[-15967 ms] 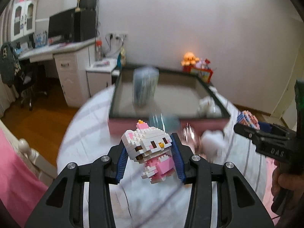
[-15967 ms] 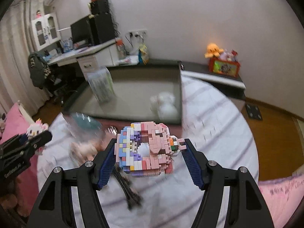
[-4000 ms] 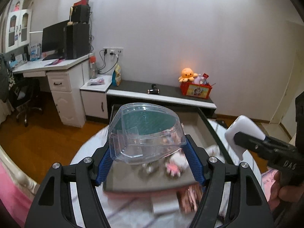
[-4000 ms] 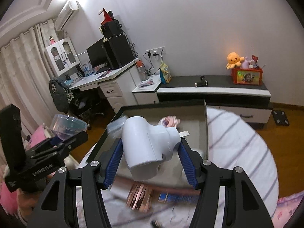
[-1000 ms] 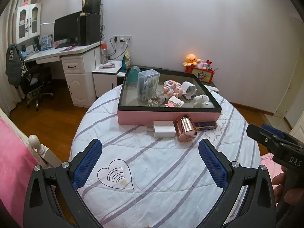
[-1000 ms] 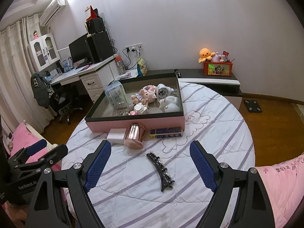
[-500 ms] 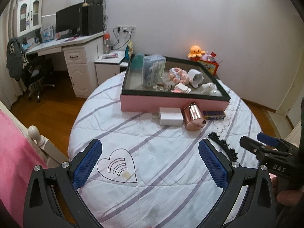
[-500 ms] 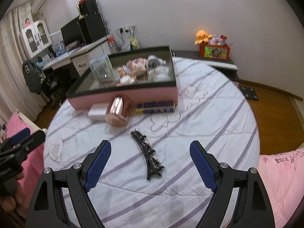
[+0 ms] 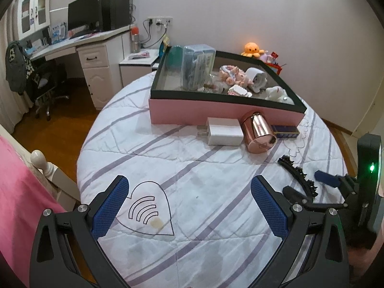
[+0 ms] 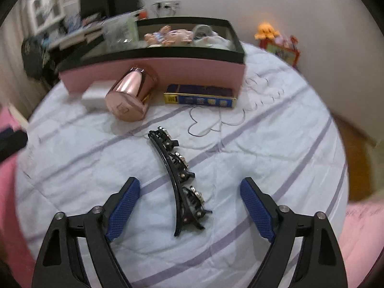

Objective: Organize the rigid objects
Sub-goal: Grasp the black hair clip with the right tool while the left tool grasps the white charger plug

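Spread left claw [image 9: 189, 206] above striped bedcover [image 9: 192, 168], pink tray [image 9: 216, 109] beyond.

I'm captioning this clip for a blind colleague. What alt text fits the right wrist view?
The open right gripper hovers low over a black jewelled hair clip lying on a striped white tablecloth, the clip between its blue fingers. Beyond lie a rose-gold cup on its side, a white charger and a blue box, in front of a pink tray of toys.

The right gripper [image 10: 189, 201] hangs low over the hair clip [image 10: 178, 180], jaws spread wide to either side of it, touching nothing. The left gripper [image 9: 189, 204], well apart from the clip, is likewise spread wide and empty.
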### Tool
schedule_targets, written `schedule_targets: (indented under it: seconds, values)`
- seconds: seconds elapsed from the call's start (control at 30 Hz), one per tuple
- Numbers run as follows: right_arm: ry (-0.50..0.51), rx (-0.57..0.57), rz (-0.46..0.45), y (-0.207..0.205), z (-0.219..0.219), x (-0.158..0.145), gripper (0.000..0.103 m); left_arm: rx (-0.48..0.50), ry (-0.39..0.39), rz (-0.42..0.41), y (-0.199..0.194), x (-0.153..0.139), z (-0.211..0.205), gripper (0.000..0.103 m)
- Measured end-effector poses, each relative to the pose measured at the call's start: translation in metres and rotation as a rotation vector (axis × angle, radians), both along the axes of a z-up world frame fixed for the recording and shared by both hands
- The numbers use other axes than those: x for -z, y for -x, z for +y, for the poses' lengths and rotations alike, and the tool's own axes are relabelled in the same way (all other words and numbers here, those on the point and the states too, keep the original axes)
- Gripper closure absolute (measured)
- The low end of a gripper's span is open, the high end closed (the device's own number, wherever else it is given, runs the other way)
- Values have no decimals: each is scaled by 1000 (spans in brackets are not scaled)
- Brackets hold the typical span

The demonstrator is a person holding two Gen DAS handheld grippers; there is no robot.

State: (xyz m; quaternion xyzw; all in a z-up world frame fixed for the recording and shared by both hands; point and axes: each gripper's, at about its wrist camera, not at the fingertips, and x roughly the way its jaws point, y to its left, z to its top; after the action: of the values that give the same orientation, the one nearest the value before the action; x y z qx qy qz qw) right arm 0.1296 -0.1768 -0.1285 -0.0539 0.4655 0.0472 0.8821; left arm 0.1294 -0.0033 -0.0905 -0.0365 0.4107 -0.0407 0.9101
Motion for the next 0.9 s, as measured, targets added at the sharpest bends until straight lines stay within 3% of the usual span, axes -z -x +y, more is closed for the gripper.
schedule_targets:
  seconds: [0.3, 0.4, 0.47, 0.57, 0.63, 0.67, 0.7, 0.9]
  values:
    - [-26, -1, -14, 3, -7, -1, 0, 8, -10, 29, -13, 10, -5, 0]
    - [-30, -13, -28, -1, -6, -2, 5, 14, -19, 35, -16, 12, -8, 0]
    - [-37, -21, -38, -1, -5, -4, 17, 16, -22, 39, -19, 14, -9, 0]
    - [-48, -42, -53, -7, -4, -8, 50, 18, -26, 45, -25, 16, -12, 0]
    - [-47, -64, -49, -10, -2, -9, 64, 19, -30, 46, -29, 17, -14, 0]
    - [-57, -77, -48, -10, -1, -9, 79, 19, -32, 46, -31, 18, -15, 0]
    - [-69, -82, -51, -10, -2, -11, 85, 18, -34, 46, -33, 18, -15, 0]
    - [-124, -91, -65, -9, -7, -17, 85, 5, -45, 50, -56, 23, -18, 0]
